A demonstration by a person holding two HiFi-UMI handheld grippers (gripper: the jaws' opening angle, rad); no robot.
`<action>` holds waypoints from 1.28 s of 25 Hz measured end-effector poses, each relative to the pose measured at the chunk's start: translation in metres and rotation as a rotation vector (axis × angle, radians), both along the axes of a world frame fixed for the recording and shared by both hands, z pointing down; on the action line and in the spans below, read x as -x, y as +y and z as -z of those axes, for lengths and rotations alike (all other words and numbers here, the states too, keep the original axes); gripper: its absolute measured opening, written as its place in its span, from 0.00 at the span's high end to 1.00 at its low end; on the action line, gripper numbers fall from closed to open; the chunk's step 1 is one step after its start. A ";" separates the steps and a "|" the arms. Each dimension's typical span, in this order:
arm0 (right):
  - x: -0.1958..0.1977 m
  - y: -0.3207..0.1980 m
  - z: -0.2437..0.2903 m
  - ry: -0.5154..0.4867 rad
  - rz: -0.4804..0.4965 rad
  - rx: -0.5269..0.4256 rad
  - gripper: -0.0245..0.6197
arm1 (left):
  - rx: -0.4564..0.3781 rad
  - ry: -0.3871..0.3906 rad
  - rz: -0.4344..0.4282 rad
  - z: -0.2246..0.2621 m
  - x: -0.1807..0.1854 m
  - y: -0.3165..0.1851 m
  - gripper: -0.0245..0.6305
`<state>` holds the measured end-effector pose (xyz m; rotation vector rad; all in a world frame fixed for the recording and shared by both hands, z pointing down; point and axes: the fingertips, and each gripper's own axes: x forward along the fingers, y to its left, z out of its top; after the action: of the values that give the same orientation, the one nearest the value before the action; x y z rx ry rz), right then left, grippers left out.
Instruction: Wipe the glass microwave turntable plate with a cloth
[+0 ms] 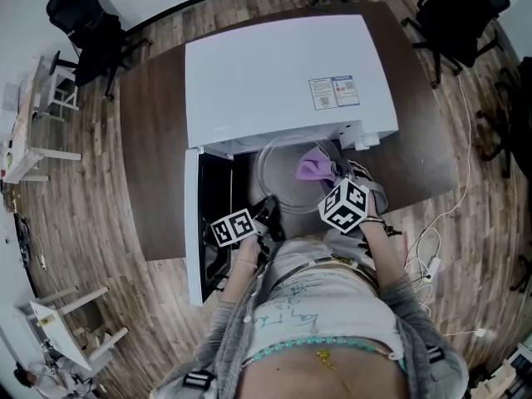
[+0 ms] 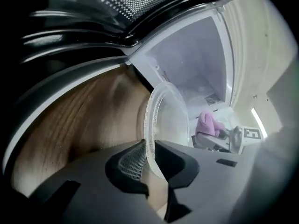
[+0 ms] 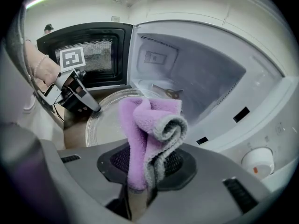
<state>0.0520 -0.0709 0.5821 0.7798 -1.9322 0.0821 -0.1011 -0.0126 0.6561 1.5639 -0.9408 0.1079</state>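
Head view showed the white microwave on a dark table, its door swung open at the left. The glass turntable plate sat at the mouth of the cavity. The left gripper, crowded against the open door, had its jaws pinched on the plate's near rim. The right gripper had its jaws clamped on a folded purple cloth with grey edging, over the plate's right part; whether the cloth touched the glass could not be told. Office chairs stood behind the table, and cables lay on the wooden floor at the right.
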 end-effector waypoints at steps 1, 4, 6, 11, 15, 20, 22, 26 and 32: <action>-0.001 0.000 0.002 0.000 0.005 -0.005 0.79 | 0.002 0.006 0.012 0.000 0.000 0.000 0.86; -0.007 0.000 0.006 0.021 0.033 -0.029 0.79 | -0.001 0.034 0.067 0.001 0.001 0.001 0.87; -0.014 0.000 0.007 0.033 0.042 -0.040 0.79 | -0.018 0.058 0.109 0.004 0.002 0.001 0.88; -0.037 -0.001 0.010 0.026 0.001 -0.041 0.79 | -0.084 0.118 0.202 0.012 0.007 0.001 0.89; -0.057 -0.001 0.012 0.016 -0.043 -0.038 0.79 | -0.115 0.188 0.335 0.013 0.016 -0.002 0.90; -0.074 -0.001 0.014 -0.006 -0.088 -0.037 0.79 | -0.147 0.236 0.435 0.016 0.024 -0.007 0.90; -0.078 0.000 0.013 -0.004 -0.094 -0.034 0.79 | -0.152 0.241 0.460 0.016 0.027 -0.010 0.90; -0.084 0.003 0.007 -0.030 -0.103 0.015 0.79 | -0.154 0.282 0.561 0.014 0.037 -0.019 0.90; -0.087 0.002 -0.012 -0.211 -0.177 0.187 0.79 | -0.140 0.277 0.619 0.013 0.045 -0.031 0.90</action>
<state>0.1395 -0.0687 0.5942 0.8416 -2.0135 0.4627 -0.1461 -0.0439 0.6432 1.3037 -1.1822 -0.6058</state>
